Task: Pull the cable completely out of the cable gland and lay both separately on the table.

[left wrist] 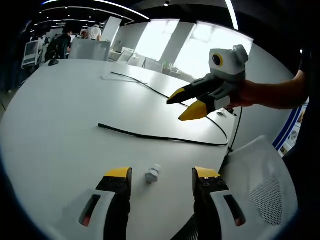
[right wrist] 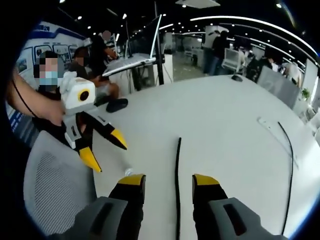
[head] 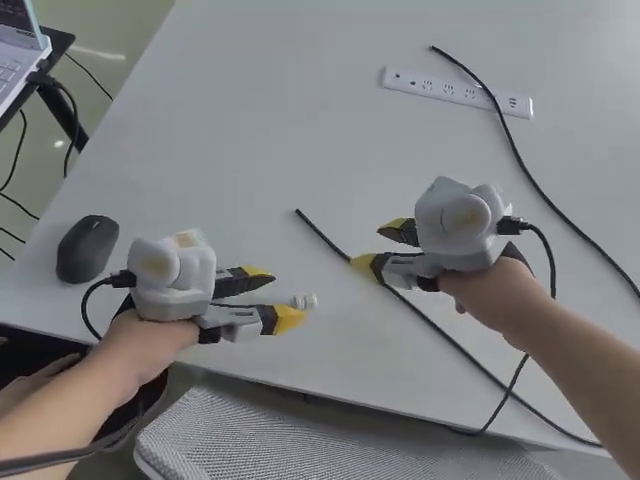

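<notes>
A thin black cable (head: 330, 243) lies loose on the white table (head: 260, 130), running diagonally toward the near right edge. Apart from it, a small white cable gland (head: 303, 301) rests on the table near the front edge. My left gripper (head: 272, 296) is open, and the gland (left wrist: 152, 173) sits on the table between and just ahead of its jaws. My right gripper (head: 378, 247) hovers open over the cable, which passes between its jaws (right wrist: 177, 165). The left gripper view also catches the right gripper (left wrist: 177, 110) above the cable (left wrist: 160, 136).
A white power strip (head: 455, 92) with a black cord (head: 540, 190) lies at the far right. A dark mouse (head: 87, 247) sits at the left edge, with a laptop (head: 15, 50) beyond it. A mesh chair (head: 300, 440) stands under the front edge.
</notes>
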A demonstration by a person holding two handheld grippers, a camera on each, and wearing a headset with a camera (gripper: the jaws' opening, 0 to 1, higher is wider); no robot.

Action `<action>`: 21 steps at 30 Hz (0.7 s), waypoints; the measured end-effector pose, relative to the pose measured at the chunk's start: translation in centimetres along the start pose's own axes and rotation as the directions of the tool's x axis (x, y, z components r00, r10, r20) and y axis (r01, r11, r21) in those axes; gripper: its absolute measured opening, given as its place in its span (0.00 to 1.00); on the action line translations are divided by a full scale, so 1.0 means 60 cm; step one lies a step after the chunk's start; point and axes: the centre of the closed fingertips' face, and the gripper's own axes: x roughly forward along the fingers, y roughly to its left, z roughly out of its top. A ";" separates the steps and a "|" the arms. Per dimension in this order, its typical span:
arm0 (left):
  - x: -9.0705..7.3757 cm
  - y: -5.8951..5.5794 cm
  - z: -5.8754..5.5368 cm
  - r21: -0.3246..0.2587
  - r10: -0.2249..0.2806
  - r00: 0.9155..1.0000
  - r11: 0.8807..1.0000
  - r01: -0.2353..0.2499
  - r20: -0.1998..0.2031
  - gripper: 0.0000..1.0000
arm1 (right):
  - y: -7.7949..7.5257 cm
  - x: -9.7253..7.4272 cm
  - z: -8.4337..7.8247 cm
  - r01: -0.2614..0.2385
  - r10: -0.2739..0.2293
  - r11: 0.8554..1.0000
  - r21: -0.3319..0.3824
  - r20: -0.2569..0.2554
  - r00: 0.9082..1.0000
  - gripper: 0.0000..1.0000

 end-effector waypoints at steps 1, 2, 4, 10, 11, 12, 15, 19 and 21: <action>-0.002 -0.005 0.002 0.000 0.000 1.000 1.000 0.000 0.003 0.51 | 0.002 -0.008 0.002 0.002 -0.002 1.000 -0.001 0.008 1.000 0.36; -0.004 -0.008 0.003 0.000 0.000 1.000 1.000 0.000 0.006 0.52 | 0.005 -0.015 0.003 0.002 -0.002 1.000 -0.002 0.017 1.000 0.36; -0.008 -0.017 0.005 -0.010 0.003 1.000 1.000 -0.003 0.009 0.56 | 0.014 -0.039 0.008 0.005 -0.004 1.000 -0.004 0.040 0.999 0.37; -0.030 -0.034 0.006 -0.052 0.034 0.999 0.998 -0.033 0.019 0.61 | 0.027 -0.087 0.021 0.019 -0.020 1.000 0.007 0.104 0.994 0.41; -0.036 -0.041 0.007 -0.043 0.034 0.999 0.999 -0.033 0.022 0.61 | 0.028 -0.096 0.022 0.023 -0.024 1.000 0.014 0.121 0.992 0.42; -0.040 -0.045 0.011 -0.025 0.037 0.999 0.999 -0.036 0.032 0.61 | 0.029 -0.103 0.021 0.026 -0.028 1.000 0.015 0.128 0.991 0.42; -0.053 -0.057 0.018 -0.015 0.040 0.998 0.999 -0.040 0.045 0.65 | 0.034 -0.125 0.016 0.032 -0.034 0.999 0.020 0.147 0.989 0.45; -0.072 -0.067 0.034 -0.001 0.052 0.996 0.999 -0.052 0.069 0.71 | 0.037 -0.155 0.004 0.041 -0.046 0.999 0.030 0.171 0.984 0.49; -0.081 -0.070 0.038 0.009 0.057 0.996 0.998 -0.058 0.071 0.72 | 0.038 -0.170 -0.005 0.043 -0.050 0.998 0.046 0.185 0.982 0.51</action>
